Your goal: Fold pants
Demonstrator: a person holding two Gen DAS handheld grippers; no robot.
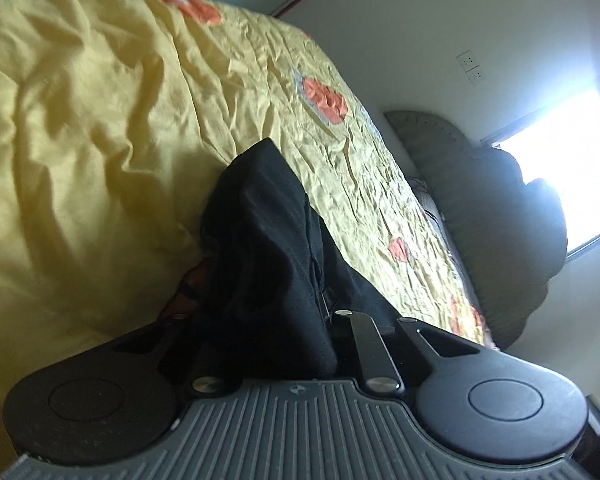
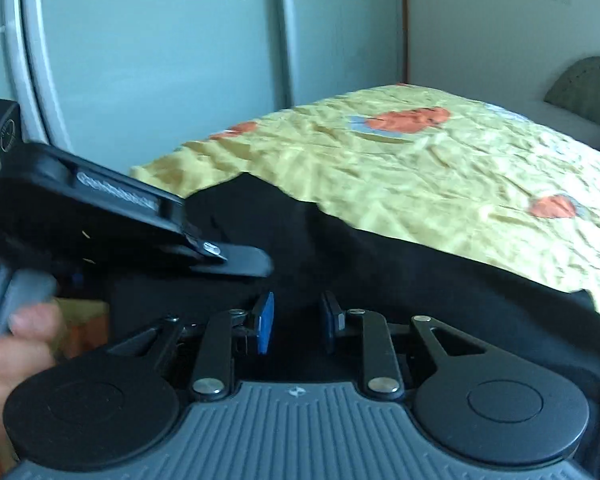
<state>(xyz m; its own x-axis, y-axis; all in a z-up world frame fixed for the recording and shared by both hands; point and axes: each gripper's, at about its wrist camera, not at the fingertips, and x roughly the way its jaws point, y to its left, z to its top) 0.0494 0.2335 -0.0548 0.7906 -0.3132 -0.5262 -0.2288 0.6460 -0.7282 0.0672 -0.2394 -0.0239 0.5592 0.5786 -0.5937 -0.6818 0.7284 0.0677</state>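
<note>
Ribbed grey left gripper (image 1: 284,320) fingers clamped on bunched black pants (image 1: 268,240), right gripper (image 2: 296,320) blue-padded fingers (image 2: 265,326) apart, crinkled yellow bedspread (image 1: 100,120).

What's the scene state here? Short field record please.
garment: black pants, bunched, on the bed
surface: yellow bedspread with orange patches
left gripper: jaws shut on the pants
right gripper: jaws part open, blue pads bare, black fabric behind them
left gripper from the right wrist view: reaches in at the left, above the pants
fold: not yet done
</note>
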